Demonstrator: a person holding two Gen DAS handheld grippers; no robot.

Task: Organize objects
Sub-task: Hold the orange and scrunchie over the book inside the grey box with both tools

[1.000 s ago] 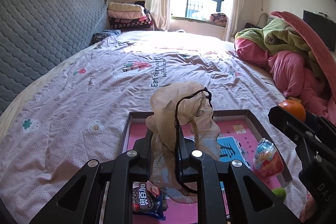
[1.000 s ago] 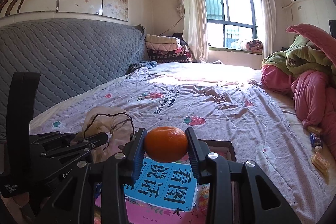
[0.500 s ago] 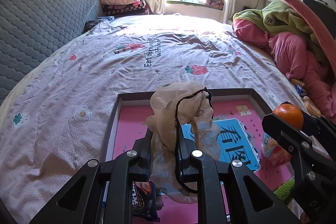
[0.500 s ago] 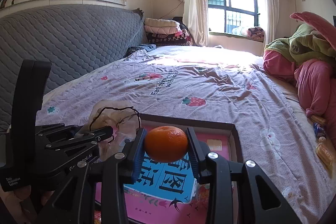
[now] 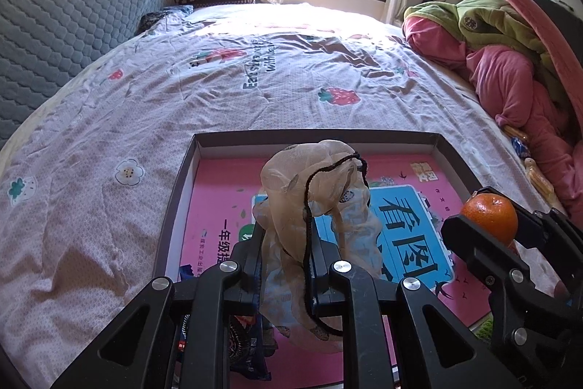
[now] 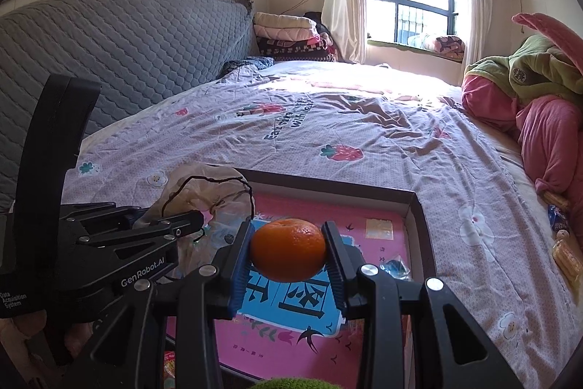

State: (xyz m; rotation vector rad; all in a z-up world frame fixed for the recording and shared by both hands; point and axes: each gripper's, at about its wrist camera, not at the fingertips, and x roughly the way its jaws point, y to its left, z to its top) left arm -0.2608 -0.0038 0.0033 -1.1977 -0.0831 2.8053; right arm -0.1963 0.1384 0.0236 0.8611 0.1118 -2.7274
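Note:
My left gripper [image 5: 286,243] is shut on a beige mesh drawstring bag [image 5: 317,192] with a black cord, held above a shallow dark-rimmed box [image 5: 317,135] that lies on the bed. A pink and blue book [image 5: 411,225] lies in the box. My right gripper [image 6: 288,252] is shut on an orange [image 6: 288,250], also above the box [image 6: 419,206]. The orange also shows at the right of the left wrist view [image 5: 490,216]. The bag shows at the left of the right wrist view [image 6: 204,192], in the left gripper [image 6: 193,219].
A dark snack packet [image 5: 247,345] lies in the box under my left gripper. A pile of pink and green blankets [image 5: 510,61] lies at the bed's right side. Wrapped snacks [image 6: 563,243] lie on the sheet to the right. A grey quilted headboard [image 5: 54,35] runs along the left.
Both grippers have tilted down and moved forward over the box, so more of its inside shows. Each keeps its hold, the left on the bag and the right on the orange.

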